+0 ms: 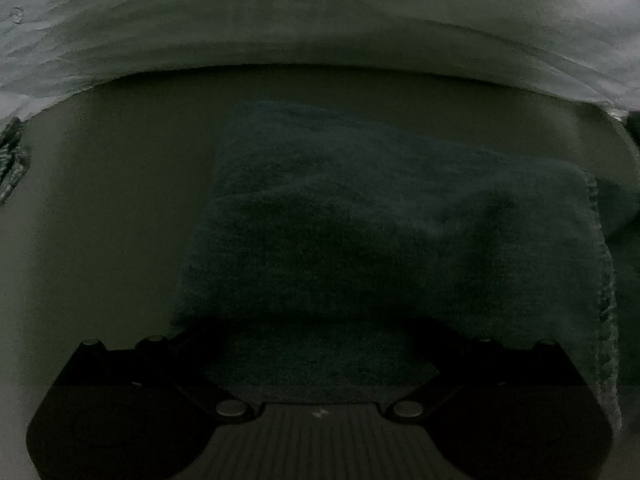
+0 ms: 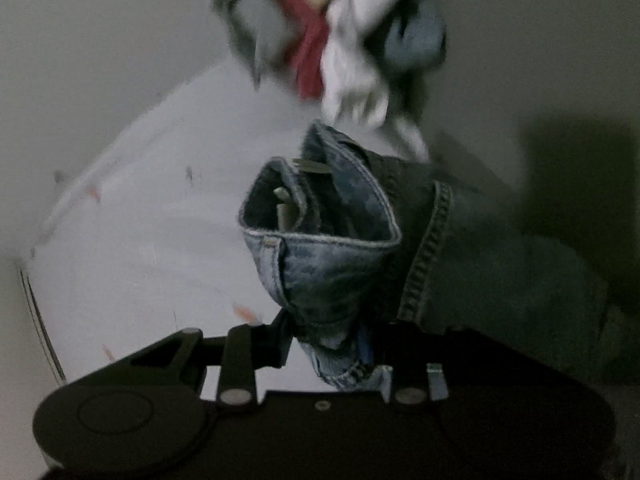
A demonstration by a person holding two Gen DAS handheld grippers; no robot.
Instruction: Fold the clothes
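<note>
— Two views. Left wrist?
— Left gripper (image 1: 320, 356) lies over a dark folded towel (image 1: 380, 220) on the table (image 1: 112, 200); jaw state unclear.
— Right wrist?
— Right gripper (image 2: 332, 344) clamps bunched denim jeans (image 2: 332, 248) near a blurred clothes pile (image 2: 340, 40).

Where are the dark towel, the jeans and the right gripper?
dark towel (image 1: 384, 240): left wrist view, folded top.
jeans (image 2: 332, 264): right wrist view, bunched denim.
right gripper (image 2: 332, 356): right wrist view, between fingertips.
</note>
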